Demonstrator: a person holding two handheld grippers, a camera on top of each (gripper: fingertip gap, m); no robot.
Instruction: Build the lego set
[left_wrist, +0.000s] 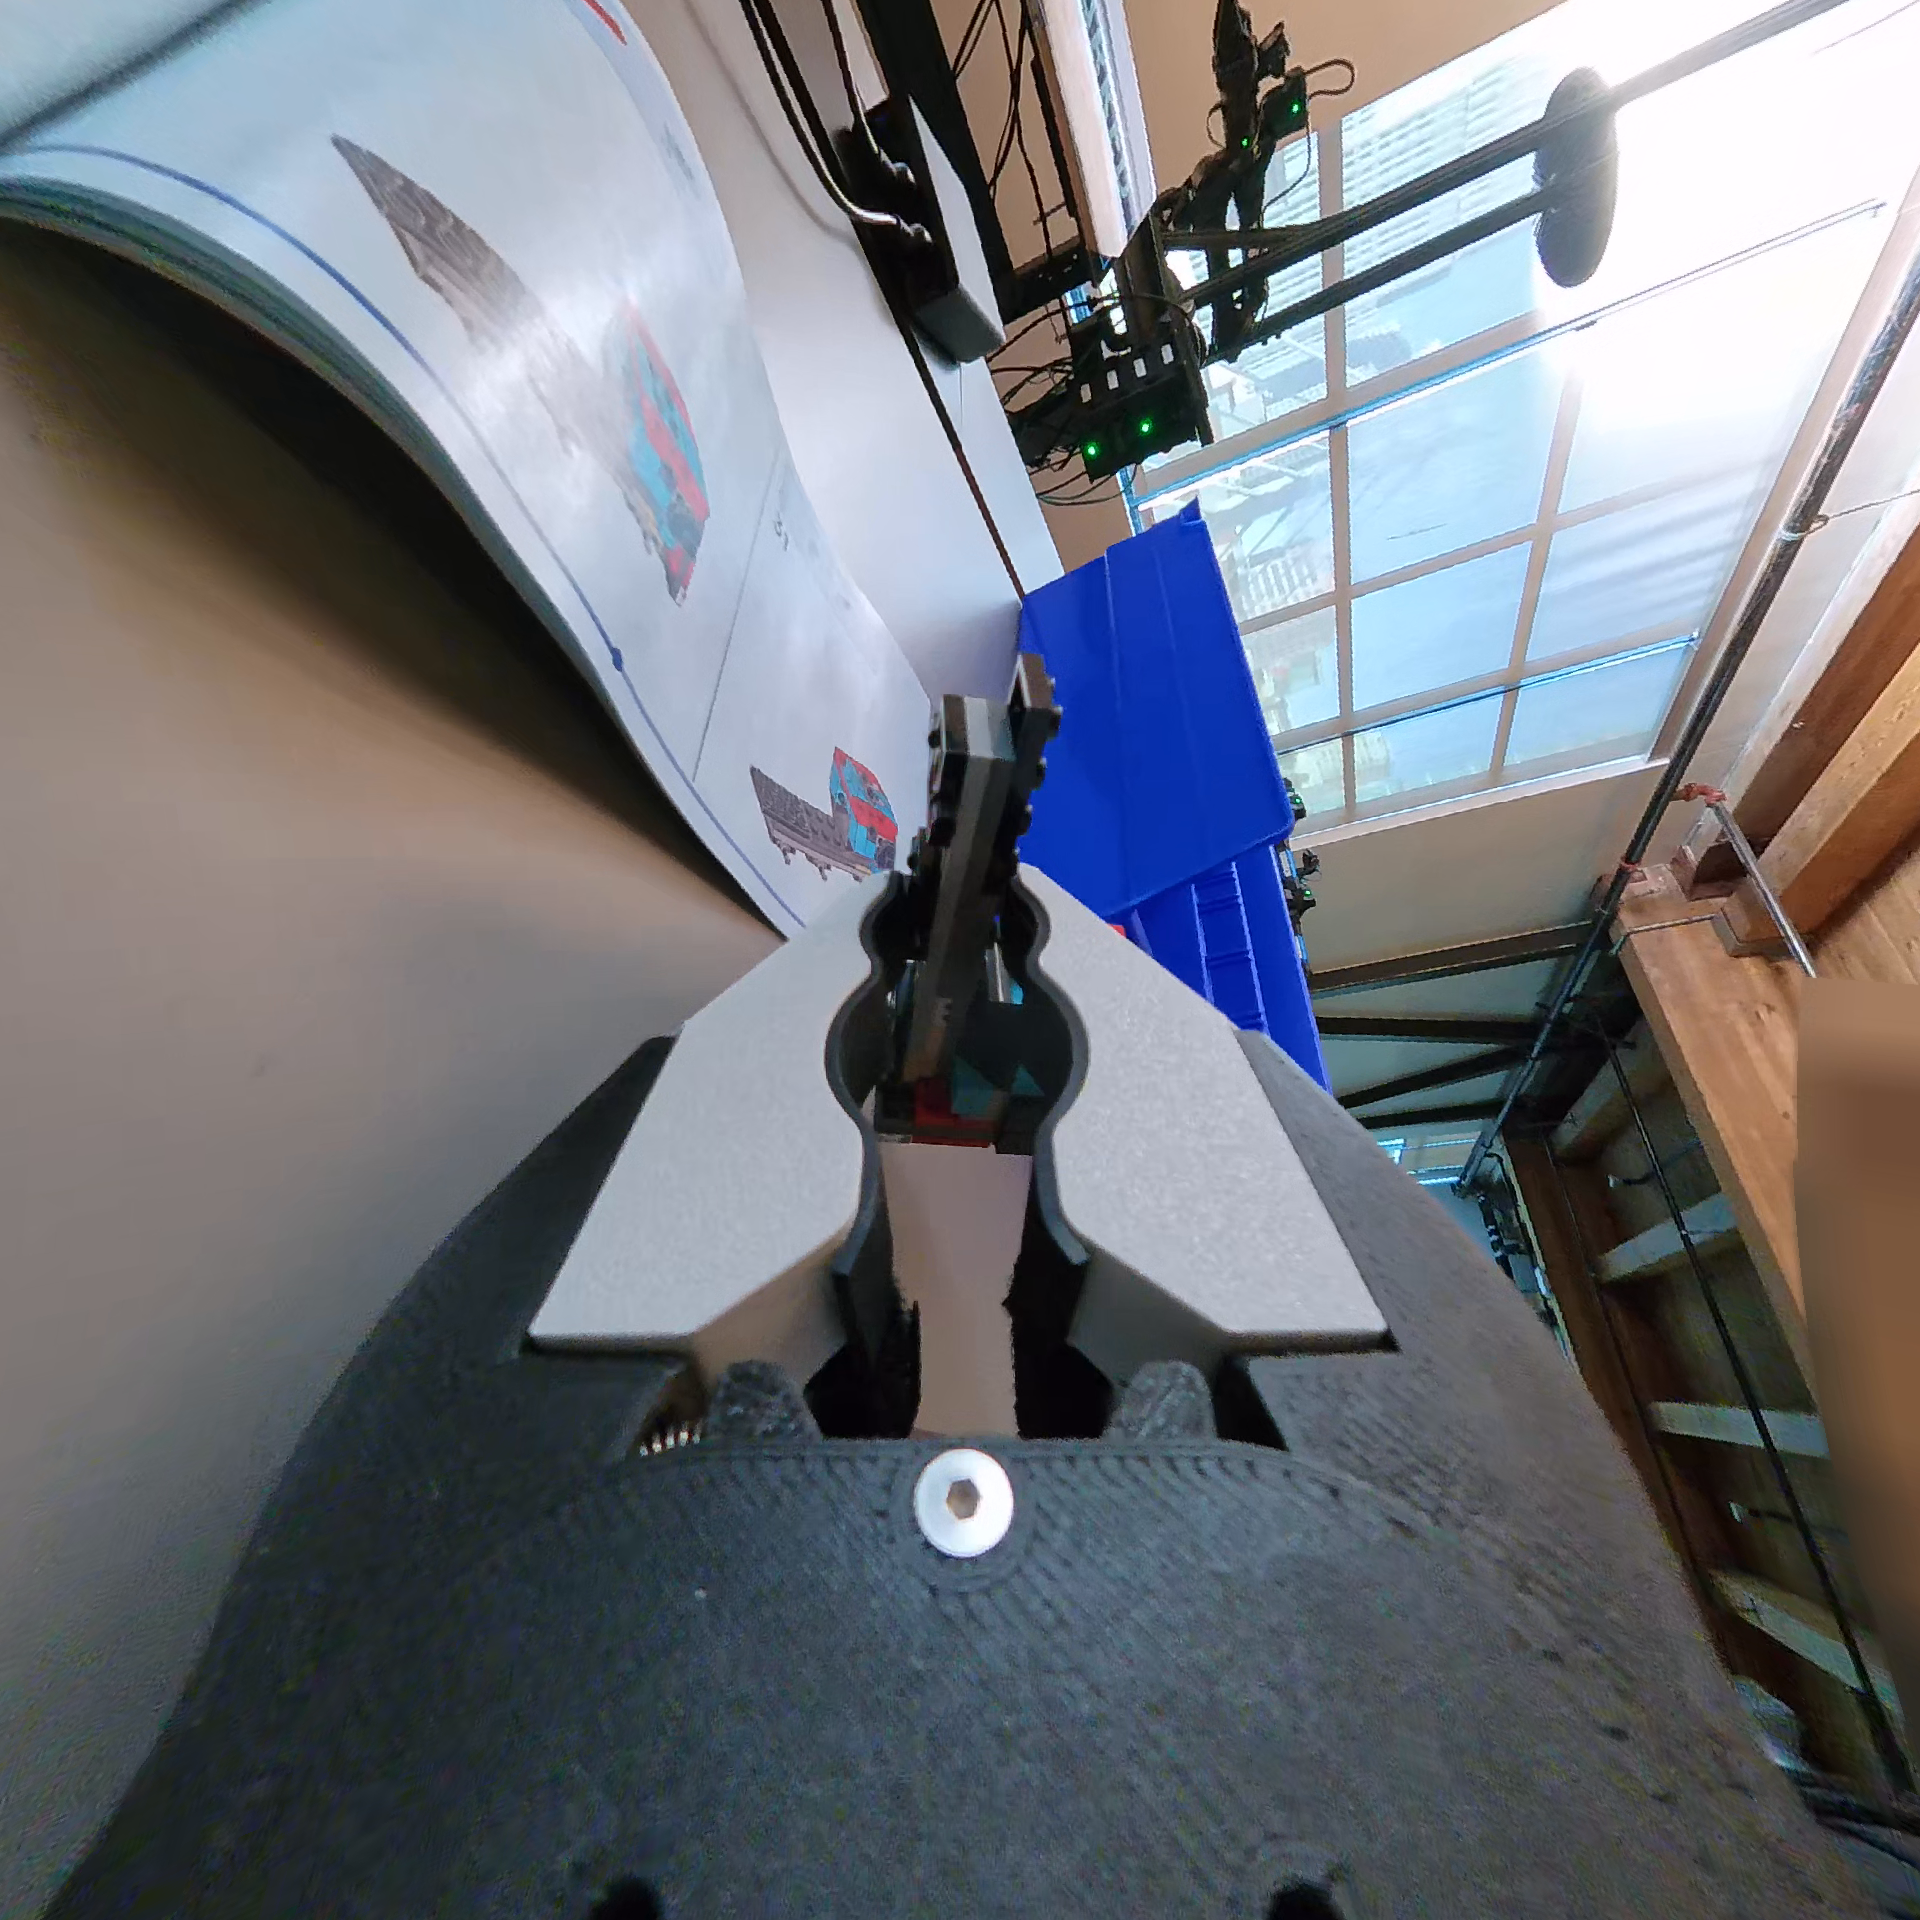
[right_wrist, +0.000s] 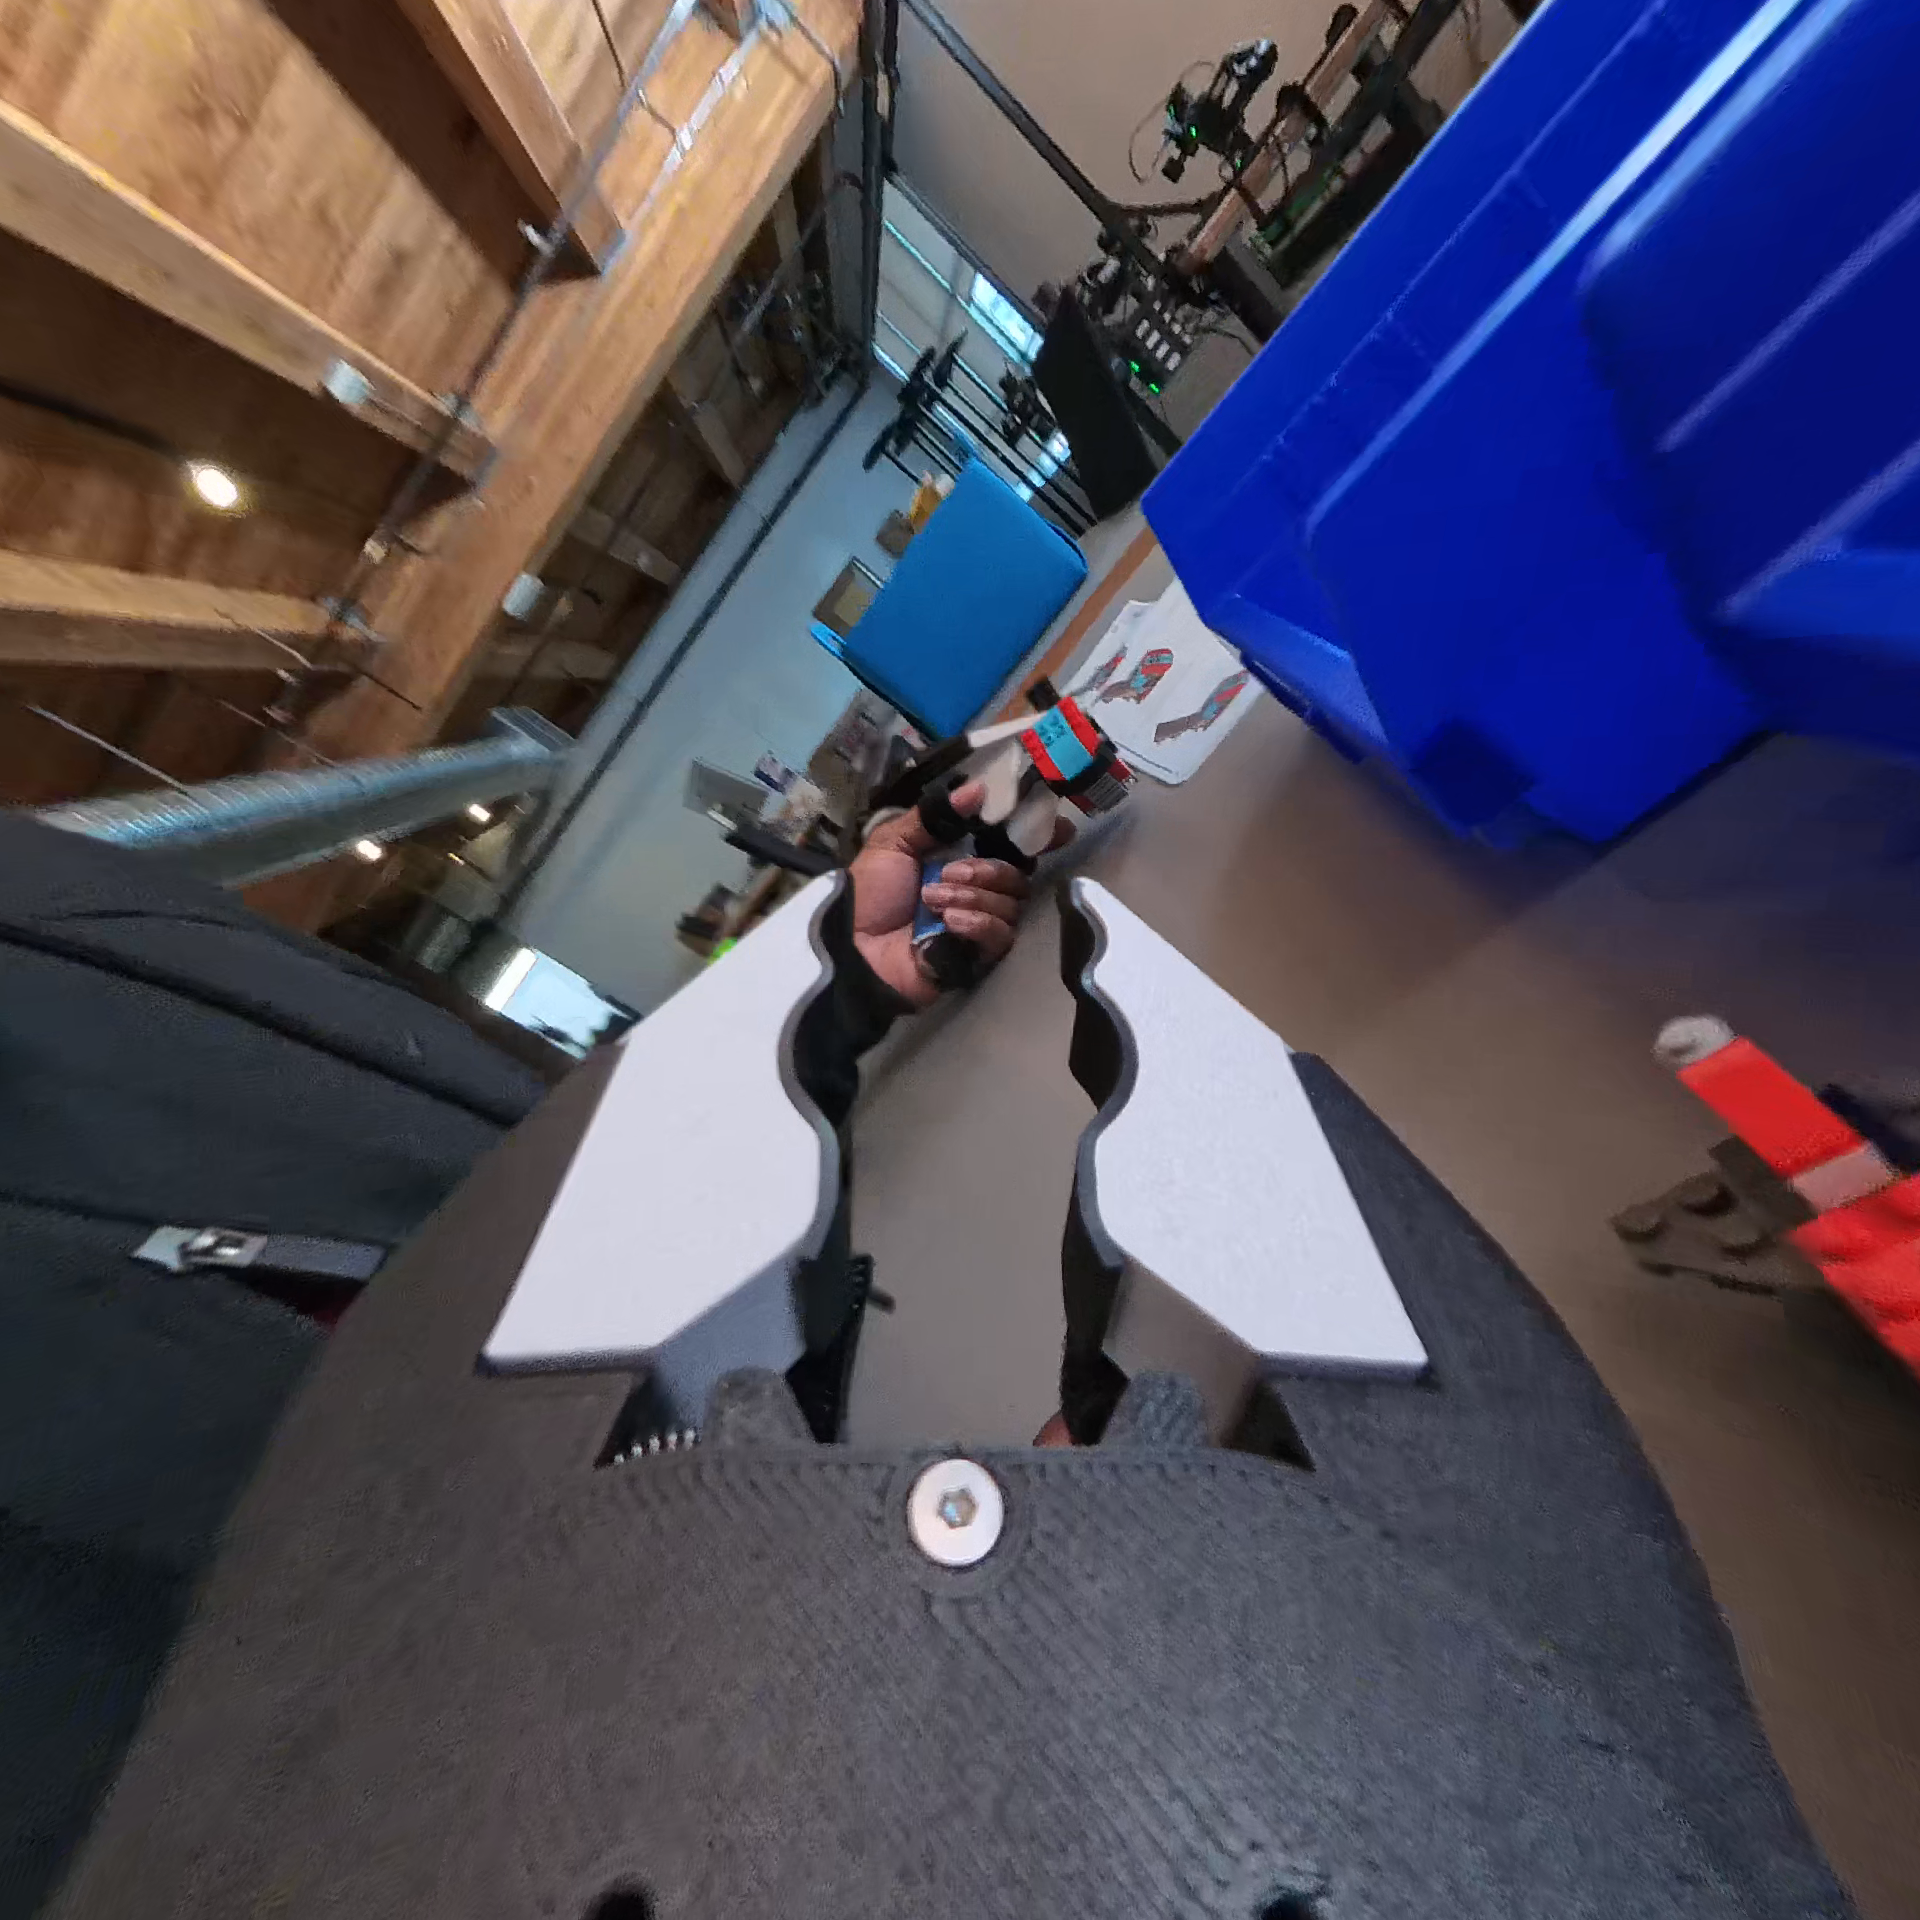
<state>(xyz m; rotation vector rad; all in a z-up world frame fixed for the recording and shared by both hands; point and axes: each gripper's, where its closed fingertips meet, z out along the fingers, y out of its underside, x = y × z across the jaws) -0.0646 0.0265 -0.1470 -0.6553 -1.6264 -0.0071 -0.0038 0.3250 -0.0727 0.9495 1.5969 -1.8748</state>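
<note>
Left gripper (left_wrist: 954, 914) clenched on dark grey lego assembly (left_wrist: 971, 862) with red and teal end, raised beside blue bin (left_wrist: 1153, 727), instruction booklet (left_wrist: 582, 436) left of bin, right gripper (right_wrist: 961, 914) spread wide, nothing between fingers, red lego pieces (right_wrist: 1808, 1174) on table (right_wrist: 1351, 987) below bin

The right claw (right_wrist: 951, 909) has its two grey fingers (right_wrist: 686, 1143) spread apart with nothing between them, above the grey desk (right_wrist: 1299, 966). Beyond the tips, a hand (right_wrist: 914, 914) grips the other claw (right_wrist: 1023, 790), which is clamped on a red, teal and black lego assembly (right_wrist: 1070, 764). Blue bins (right_wrist: 1558, 468) stand at upper right, an instruction sheet (right_wrist: 1164, 686) lies beside them, and a blurred red lego build (right_wrist: 1797, 1174) sits at the right edge.
</note>
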